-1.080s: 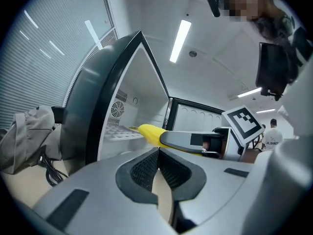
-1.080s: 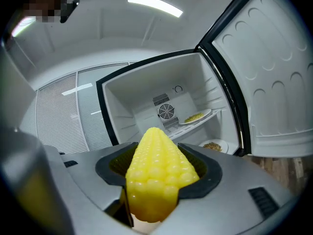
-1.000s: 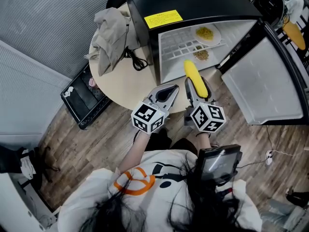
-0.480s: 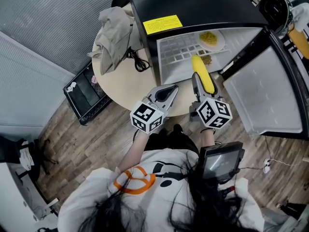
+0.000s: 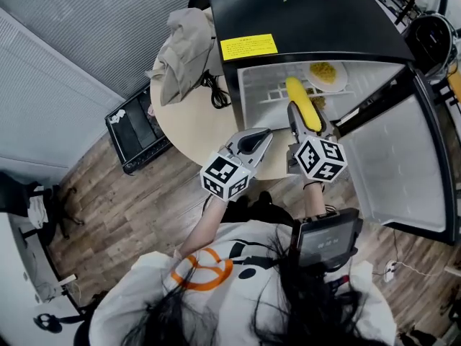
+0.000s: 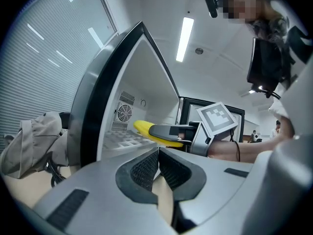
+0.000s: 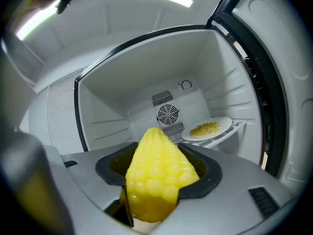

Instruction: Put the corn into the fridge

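Corn — a yellow knobbly cob pinched in the right tongs — is risking bumping the white plate, centre right; left tongs are idling, pressed together.

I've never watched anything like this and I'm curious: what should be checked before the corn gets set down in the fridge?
1. Grip: corn clamped in the right gripper: ok.
2. Access: fridge door swung open: ok.
3. Room: bare shelf beside the plate of kernels: ok.
4. Other hand: left gripper shut, empty, outside the fridge: ok.
5. Clearance between corn and shelf: cannot tell.
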